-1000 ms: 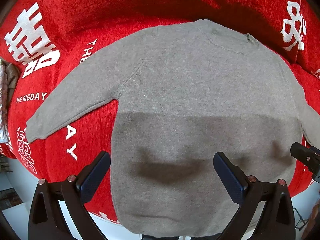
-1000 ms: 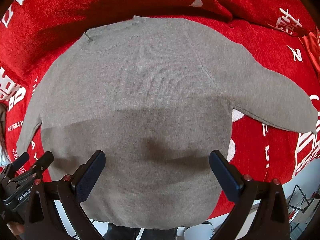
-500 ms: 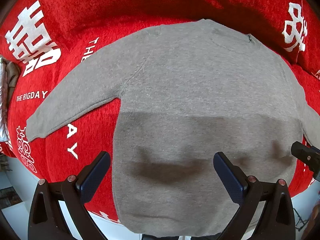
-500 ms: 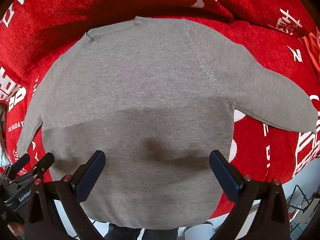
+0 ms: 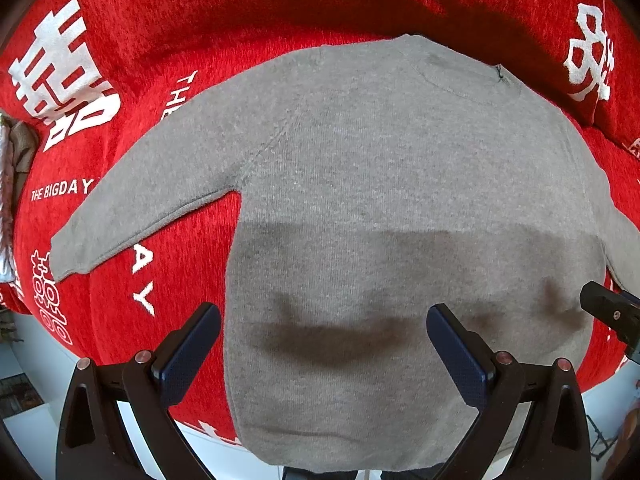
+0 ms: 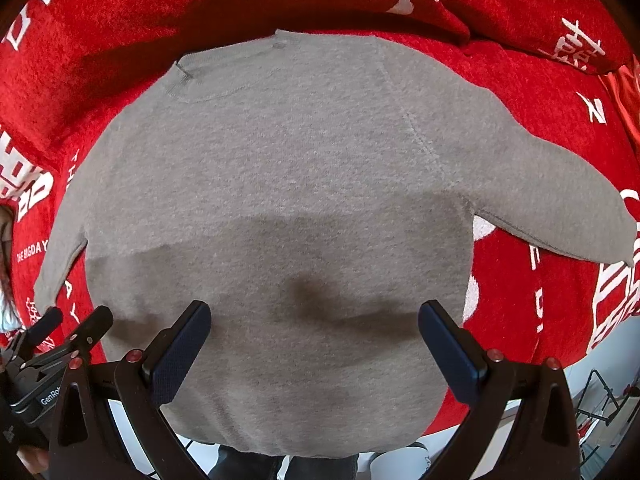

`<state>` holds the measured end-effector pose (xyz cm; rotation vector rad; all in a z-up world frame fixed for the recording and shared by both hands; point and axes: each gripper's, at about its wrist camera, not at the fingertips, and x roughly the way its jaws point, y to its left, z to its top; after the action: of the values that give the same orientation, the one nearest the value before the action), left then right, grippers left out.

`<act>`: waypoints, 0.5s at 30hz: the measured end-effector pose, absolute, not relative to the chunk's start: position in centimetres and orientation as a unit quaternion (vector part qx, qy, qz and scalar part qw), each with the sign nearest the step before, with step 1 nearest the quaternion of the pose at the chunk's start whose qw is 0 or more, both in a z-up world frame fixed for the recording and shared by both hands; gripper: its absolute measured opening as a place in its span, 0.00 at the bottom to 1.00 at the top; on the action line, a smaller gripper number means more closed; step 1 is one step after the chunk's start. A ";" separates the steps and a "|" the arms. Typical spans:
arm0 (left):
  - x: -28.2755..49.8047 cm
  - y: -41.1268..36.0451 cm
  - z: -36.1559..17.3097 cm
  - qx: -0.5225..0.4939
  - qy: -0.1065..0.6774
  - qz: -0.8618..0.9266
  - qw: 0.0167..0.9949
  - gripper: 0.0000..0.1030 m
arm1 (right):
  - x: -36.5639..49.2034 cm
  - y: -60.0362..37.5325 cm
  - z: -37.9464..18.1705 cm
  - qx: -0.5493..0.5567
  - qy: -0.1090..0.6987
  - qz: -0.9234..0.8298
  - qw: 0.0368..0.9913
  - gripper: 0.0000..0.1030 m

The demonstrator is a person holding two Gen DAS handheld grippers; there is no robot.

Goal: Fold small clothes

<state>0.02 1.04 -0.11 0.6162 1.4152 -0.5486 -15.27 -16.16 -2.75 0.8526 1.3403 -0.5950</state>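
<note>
grey sweater (image 5: 400,184) lies flat, sleeves spread, on red blanket (image 5: 280,4); left gripper (image 5: 323,344) and right gripper (image 6: 314,338) hover above hem, both released, empty.

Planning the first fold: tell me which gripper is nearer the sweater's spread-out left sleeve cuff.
Left. The left gripper hangs open over the hem on the side of that cuff; the right gripper hangs open over the hem's other side, farther off.

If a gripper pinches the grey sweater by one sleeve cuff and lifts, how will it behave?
The grey sweater is a soft knit lying limp, so it would likely droop and trail. On the fuzzy red blanket it probably drags rather than slides.
</note>
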 end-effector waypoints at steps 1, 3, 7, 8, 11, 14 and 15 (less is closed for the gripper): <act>0.0 1.1 -0.1 0.276 0.630 -0.244 0.684 1.00 | -15.3 -16.2 -2.7 0.377 0.593 -0.263 0.661 1.00; 0.0 1.1 -0.2 0.274 0.625 -0.245 0.689 1.00 | -15.2 -16.2 -2.7 0.376 0.593 -0.264 0.662 1.00; 0.0 1.1 -0.2 0.272 0.624 -0.247 0.690 1.00 | -15.2 -16.2 -2.7 0.376 0.593 -0.263 0.662 1.00; -0.1 1.1 -0.2 0.274 0.625 -0.245 0.689 1.00 | -15.2 -16.2 -2.7 0.376 0.593 -0.264 0.662 1.00; -0.1 1.3 -0.3 0.276 0.621 -0.245 0.692 1.00 | -15.1 -16.2 -2.8 0.376 0.593 -0.264 0.661 1.00; 0.0 1.3 -0.3 0.278 0.624 -0.244 0.689 1.00 | -15.1 -16.1 -2.8 0.375 0.594 -0.264 0.661 1.00; 0.0 1.4 -0.3 0.278 0.623 -0.243 0.689 1.00 | -15.1 -16.1 -2.8 0.375 0.594 -0.264 0.661 1.00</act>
<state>0.00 1.38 -0.33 0.6217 1.3944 -0.5446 -15.07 -16.14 -2.80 0.8475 1.3448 -0.5973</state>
